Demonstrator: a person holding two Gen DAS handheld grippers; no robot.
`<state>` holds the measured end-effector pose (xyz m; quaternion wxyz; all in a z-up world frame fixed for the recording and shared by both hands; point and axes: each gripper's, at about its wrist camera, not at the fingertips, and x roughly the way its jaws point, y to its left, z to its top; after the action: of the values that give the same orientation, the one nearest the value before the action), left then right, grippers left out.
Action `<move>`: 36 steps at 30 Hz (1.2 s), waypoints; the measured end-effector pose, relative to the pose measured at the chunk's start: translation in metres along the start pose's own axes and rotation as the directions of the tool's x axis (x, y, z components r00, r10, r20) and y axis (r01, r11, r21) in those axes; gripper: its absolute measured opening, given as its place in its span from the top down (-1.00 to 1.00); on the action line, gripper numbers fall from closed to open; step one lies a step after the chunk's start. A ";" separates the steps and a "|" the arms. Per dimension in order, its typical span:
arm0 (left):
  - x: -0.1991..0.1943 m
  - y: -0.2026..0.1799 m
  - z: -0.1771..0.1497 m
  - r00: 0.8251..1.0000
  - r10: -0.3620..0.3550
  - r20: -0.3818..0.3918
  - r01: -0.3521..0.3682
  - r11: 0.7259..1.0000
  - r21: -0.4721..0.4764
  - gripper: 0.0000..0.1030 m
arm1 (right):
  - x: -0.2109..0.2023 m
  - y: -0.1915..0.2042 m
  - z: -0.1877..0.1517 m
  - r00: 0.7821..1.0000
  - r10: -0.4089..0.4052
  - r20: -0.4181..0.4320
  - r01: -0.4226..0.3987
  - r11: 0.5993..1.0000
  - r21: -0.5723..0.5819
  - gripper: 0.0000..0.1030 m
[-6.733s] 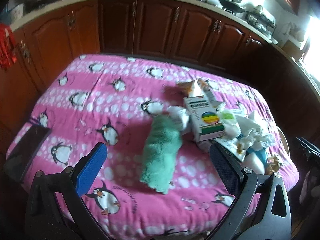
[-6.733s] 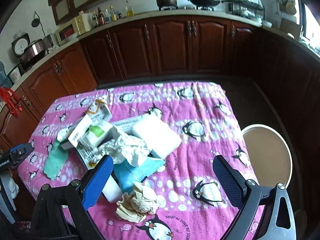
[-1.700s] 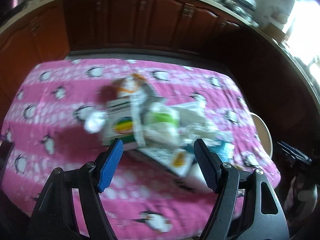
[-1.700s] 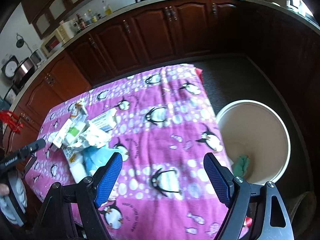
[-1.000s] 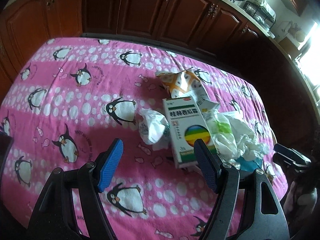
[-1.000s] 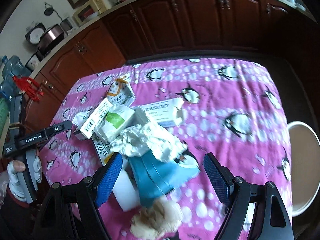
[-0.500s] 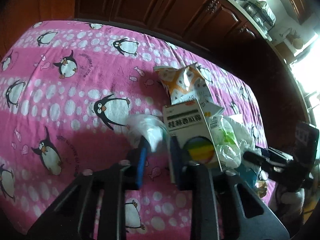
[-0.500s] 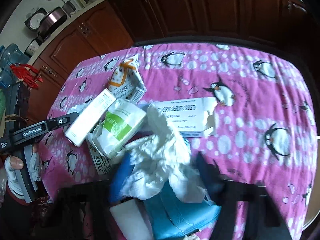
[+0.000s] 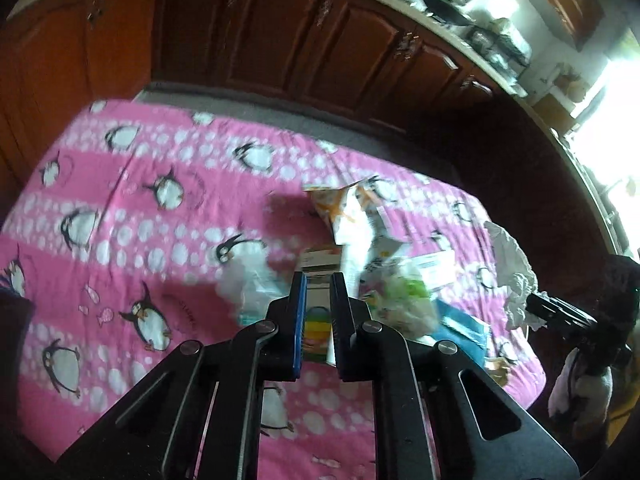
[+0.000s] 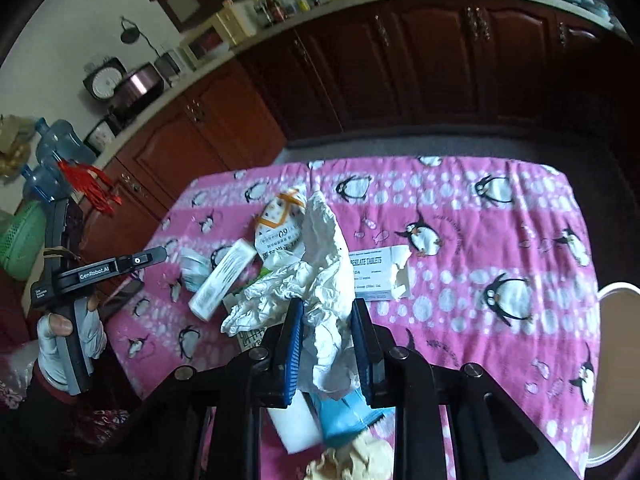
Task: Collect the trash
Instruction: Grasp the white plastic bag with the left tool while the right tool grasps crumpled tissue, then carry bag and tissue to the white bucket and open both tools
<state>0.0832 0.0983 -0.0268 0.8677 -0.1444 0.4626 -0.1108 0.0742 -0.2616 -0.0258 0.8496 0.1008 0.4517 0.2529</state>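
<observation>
Trash lies in a heap on a pink penguin-print tablecloth (image 9: 132,208). My right gripper (image 10: 326,312) is shut on a crumpled white paper (image 10: 320,248) and holds it above the heap; the paper also shows in the left wrist view (image 9: 514,264). My left gripper (image 9: 318,284) is nearly shut with nothing between its fingers, above a medicine box with a rainbow mark (image 9: 318,328). That box is also in the right wrist view (image 10: 222,278). An orange-and-white packet (image 10: 280,216), a tablets box (image 10: 378,276), a blue bag (image 10: 344,412) and a small white wad (image 9: 248,284) lie around.
A white bin (image 10: 616,372) stands on the floor past the table's right edge. Dark wooden cabinets (image 10: 420,68) run behind the table. A white block (image 10: 296,420) and a beige crumpled wad (image 10: 352,460) lie at the near edge.
My right gripper has closed on the white paper and lifted it off the heap. My left gripper has narrowed further and pulled back over the rainbow box, empty.
</observation>
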 end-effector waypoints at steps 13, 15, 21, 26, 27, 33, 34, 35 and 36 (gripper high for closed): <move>0.035 0.023 -0.005 0.988 0.147 -0.045 -0.151 0.984 -0.091 0.12 | -0.036 -0.023 -0.021 0.999 -0.022 0.036 0.020 0.998 0.066 0.56; 0.051 0.034 -0.006 0.984 0.163 -0.072 -0.171 0.978 -0.119 0.12 | -0.036 -0.023 -0.022 0.999 -0.025 0.034 0.022 0.997 0.072 0.56; 0.090 0.043 -0.012 0.969 0.201 -0.147 -0.220 0.967 -0.125 0.52 | -0.035 -0.018 -0.025 0.999 -0.025 0.022 0.024 0.998 0.064 0.56; 0.066 0.044 -0.013 0.975 0.199 -0.100 -0.211 0.969 -0.130 0.82 | -0.043 -0.018 -0.026 0.999 -0.026 0.045 0.023 0.998 0.060 0.56; 0.059 0.042 -0.012 0.977 0.194 -0.087 -0.204 0.971 -0.125 0.82 | -0.045 -0.019 -0.025 0.998 -0.024 0.051 0.021 0.998 0.062 0.56; 0.012 0.007 -0.001 0.990 0.140 -0.005 -0.140 0.990 -0.031 0.82 | -0.054 -0.026 -0.028 0.996 -0.012 0.086 0.005 0.996 0.086 0.56; 0.005 -0.004 0.001 0.992 0.127 0.006 -0.127 0.992 -0.009 0.82 | -0.056 -0.027 -0.029 0.996 -0.013 0.090 0.005 0.996 0.090 0.56; 0.002 -0.012 0.001 0.993 0.115 0.013 -0.115 0.993 0.006 0.82 | -0.059 -0.029 -0.030 0.995 -0.015 0.096 0.006 0.995 0.095 0.56; 0.000 -0.022 0.003 0.995 0.100 0.017 -0.101 0.995 0.023 0.82 | -0.062 -0.030 -0.030 0.995 -0.017 0.101 0.007 0.995 0.099 0.56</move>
<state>0.0838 0.0779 -0.0172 0.8775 -0.1113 0.4610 -0.0715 0.0311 -0.3214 -0.0107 0.8671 0.1526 0.4202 0.2195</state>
